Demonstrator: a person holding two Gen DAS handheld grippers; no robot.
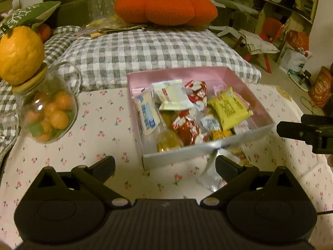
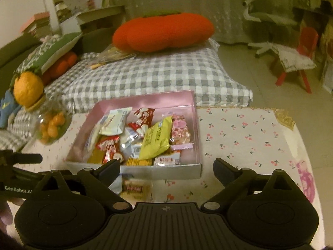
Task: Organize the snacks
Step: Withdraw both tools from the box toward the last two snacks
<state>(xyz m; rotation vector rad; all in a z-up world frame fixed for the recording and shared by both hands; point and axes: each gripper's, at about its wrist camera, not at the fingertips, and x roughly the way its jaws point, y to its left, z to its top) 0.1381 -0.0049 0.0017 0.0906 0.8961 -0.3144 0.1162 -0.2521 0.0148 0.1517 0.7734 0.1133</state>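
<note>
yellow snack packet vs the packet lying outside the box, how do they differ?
The yellow snack packet lies inside the pink box, on top of other snacks; the loose packet lies on the tablecloth before the box's near wall. The first is opaque yellow, the second pale with a red label. Both are sealed wrappers, ungripped.

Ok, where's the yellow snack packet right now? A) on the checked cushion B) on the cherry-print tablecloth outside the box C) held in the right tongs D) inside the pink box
D: the yellow snack packet lies among other wrappers inside the pink shallow cardboard box; both tongs are open and empty.
</note>
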